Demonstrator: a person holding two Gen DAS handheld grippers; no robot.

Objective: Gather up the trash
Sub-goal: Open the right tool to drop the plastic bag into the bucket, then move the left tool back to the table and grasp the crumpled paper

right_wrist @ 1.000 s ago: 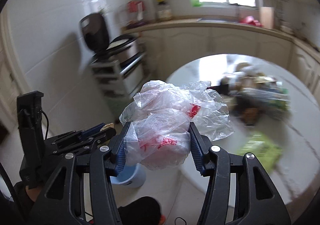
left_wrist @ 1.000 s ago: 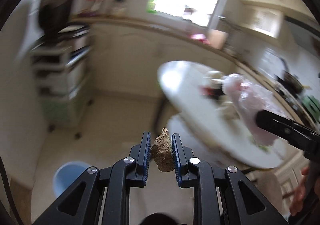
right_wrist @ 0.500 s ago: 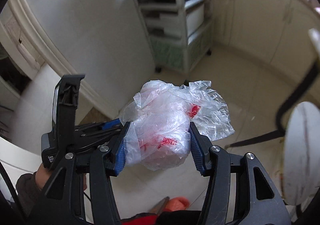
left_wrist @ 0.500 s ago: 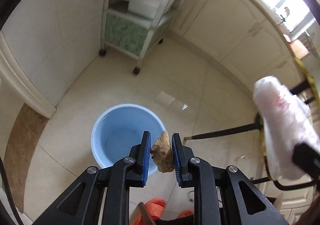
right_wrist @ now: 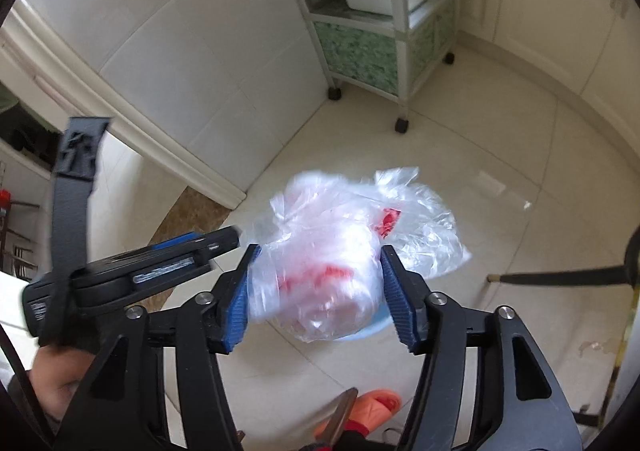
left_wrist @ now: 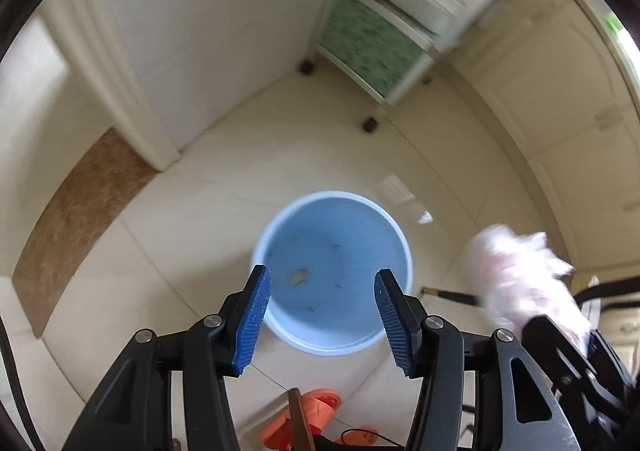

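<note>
The room was a kitchen with a pale tiled floor (left_wrist: 208,219), white wall panels across the upper left of both views and cream cabinet doors curving down the right side. A white shelf cart (right_wrist: 384,23) on dark wheels, with a green patterned bottom drawer, stood in the upper middle of the right wrist view and at the upper right of the left wrist view. A brown stone strip (left_wrist: 76,219) crossed the left of the left wrist frame. A dark table leg (right_wrist: 560,275) reached in from the right edge, and an orange slipper (right_wrist: 376,403) showed at the bottom.

A blue bucket (left_wrist: 332,275) stood on the floor at the centre of the left wrist frame. A small tan scrap (left_wrist: 299,277) lay inside it. The left tongs (left_wrist: 322,321) hung above the bucket, their jaws opening with nothing between them.

The right tongs (right_wrist: 316,297) were also opening; the crumpled plastic bag (right_wrist: 340,251) with red print sat between the blue pads (right_wrist: 236,307), blurred, and whether it still touched them could not be told. A sliver of the bucket peeked out beneath it.

A second earlier the left tongs had pinched the tan scrap and both views had faced the round surface and the window; half a second earlier the scrap was still gripped above the bucket.
</note>
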